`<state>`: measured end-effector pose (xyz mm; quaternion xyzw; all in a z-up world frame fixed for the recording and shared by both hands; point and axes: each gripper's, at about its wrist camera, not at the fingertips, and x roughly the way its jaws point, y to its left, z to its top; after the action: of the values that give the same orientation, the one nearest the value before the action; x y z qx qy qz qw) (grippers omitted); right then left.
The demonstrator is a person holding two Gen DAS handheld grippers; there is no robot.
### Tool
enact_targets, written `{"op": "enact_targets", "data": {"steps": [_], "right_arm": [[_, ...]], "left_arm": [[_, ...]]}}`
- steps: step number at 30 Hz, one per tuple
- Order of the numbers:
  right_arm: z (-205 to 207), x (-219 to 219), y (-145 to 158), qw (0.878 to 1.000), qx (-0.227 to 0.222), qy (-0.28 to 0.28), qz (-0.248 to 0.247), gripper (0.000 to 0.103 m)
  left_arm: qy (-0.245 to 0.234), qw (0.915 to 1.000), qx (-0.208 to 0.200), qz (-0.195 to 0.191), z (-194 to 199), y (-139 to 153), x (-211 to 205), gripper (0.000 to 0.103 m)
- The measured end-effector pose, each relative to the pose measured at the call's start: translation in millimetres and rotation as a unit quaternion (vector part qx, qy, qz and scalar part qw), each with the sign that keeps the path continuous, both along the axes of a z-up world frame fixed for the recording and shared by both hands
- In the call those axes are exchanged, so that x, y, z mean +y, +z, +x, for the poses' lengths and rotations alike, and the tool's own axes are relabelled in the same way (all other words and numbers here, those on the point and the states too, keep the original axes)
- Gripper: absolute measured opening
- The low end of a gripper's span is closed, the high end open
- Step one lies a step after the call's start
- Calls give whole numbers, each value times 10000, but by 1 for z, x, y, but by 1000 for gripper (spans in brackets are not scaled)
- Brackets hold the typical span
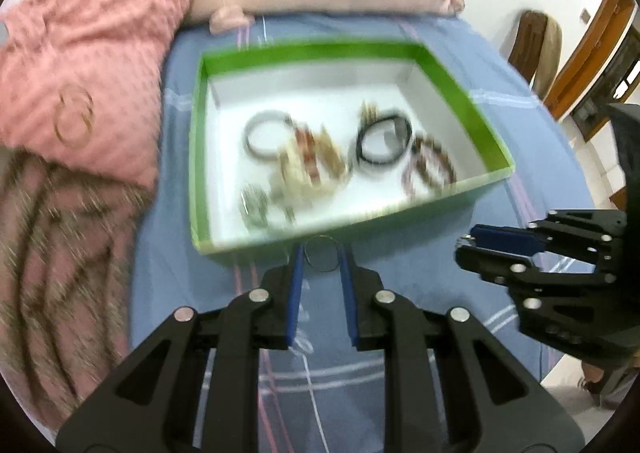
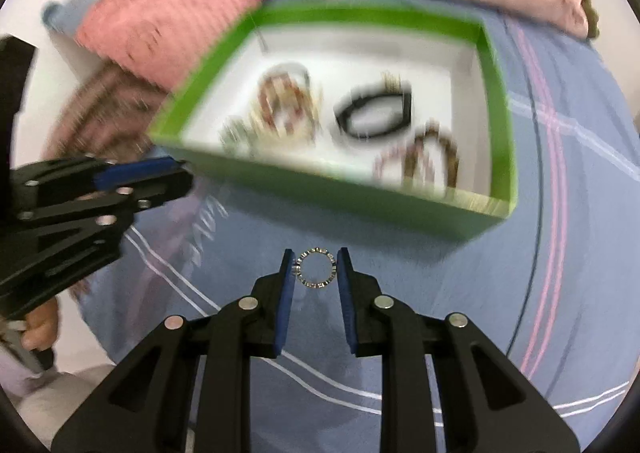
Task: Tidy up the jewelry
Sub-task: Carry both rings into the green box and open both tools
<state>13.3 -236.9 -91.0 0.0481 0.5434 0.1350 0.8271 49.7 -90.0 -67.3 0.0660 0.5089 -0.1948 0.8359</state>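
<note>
We see the left tool (image 1: pixel 322 255) pinching a thin plain metal ring (image 1: pixel 321 254), the right tool (image 2: pixel 315 267) pinching a notched silver ring (image 2: pixel 314 267), both narrowly parted, above the blue checked bedsheet (image 2: pixel 400 265) near the green cardboard box (image 1: pixel 456 87) of blurred bangles (image 1: pixel 316 155).

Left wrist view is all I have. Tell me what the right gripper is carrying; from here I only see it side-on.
Observer: The right gripper is shut on a small studded ring, pinched by its outer edges between the blue pads.
Operator: Say where that ring sits relative to the green box.
Observer: In the right wrist view it hangs short of the green box, over the blue checked bedsheet, not above the box's inside.
Operator: Describe what shows behind the left gripper.
Observer: A hand shows below the left gripper, wrapped around the handle; your view misses it.
</note>
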Motion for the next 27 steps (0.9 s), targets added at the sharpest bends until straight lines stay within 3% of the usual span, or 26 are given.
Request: {"op": "enact_targets", "data": {"steps": [4,8,16,27], "right_arm": [[18,-8,45,9985,-541,-52,61,23],[40,-18,59,9971,-737,-202,-64,23],[75,-19,3,9994,-135,-326,-50,23],[85,-18,-27,9989,236,-348,-205,23]], "left_arm": [[110,9995,-305,-11,25,25,3,19],[156,9992,-355,3,46,29,4,19],[198,9997,121,103,74,-12,-8,19],[118,9987,401,280,80,-41,-16,19]]}}
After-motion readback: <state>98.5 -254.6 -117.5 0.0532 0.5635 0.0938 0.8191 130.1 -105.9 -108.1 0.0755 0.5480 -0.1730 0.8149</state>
